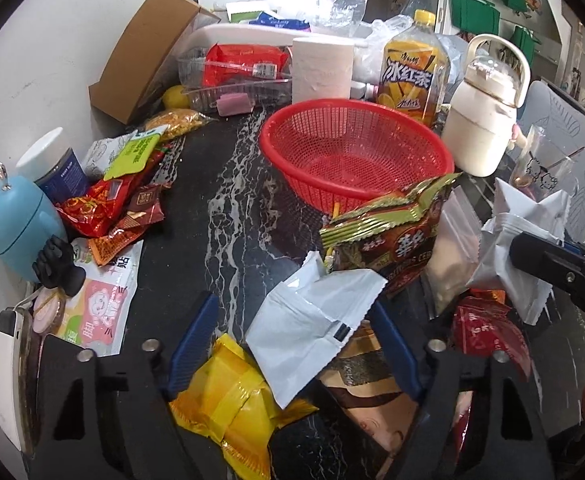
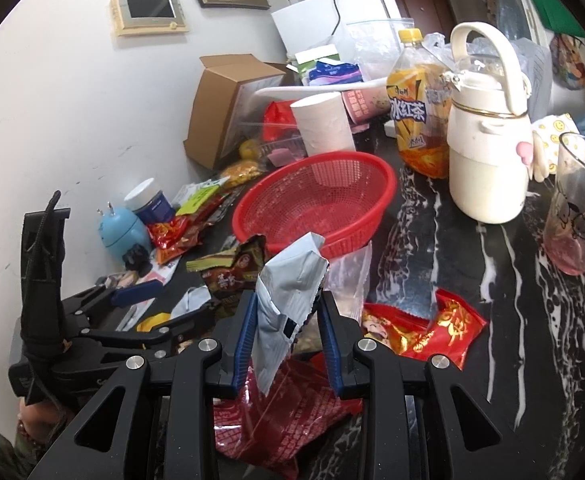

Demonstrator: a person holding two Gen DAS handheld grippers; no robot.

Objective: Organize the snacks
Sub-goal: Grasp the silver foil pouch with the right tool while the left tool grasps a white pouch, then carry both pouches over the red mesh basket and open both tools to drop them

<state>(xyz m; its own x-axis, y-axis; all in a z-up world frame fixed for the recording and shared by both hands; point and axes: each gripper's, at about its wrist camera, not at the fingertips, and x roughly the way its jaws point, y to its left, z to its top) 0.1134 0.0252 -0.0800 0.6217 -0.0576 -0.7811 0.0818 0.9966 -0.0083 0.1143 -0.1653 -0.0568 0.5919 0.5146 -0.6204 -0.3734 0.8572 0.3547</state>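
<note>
Your right claw is clamped on a silver-white packet, held upright just above a red wrapper on the table. Your left claw stands apart over another white packet and a yellow packet; its pads do not press them. The red basket sits empty beyond, other snacks scattered around it.

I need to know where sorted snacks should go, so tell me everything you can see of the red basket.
The red basket is a round, shallow bowl of what looks like plastic mesh with a solid rolled rim. It sits upright on the dark marbled table and looks empty. A toilet roll stands behind it, an iced tea bottle and cream flask beside it. Snack packets crowd its near rim.
</note>
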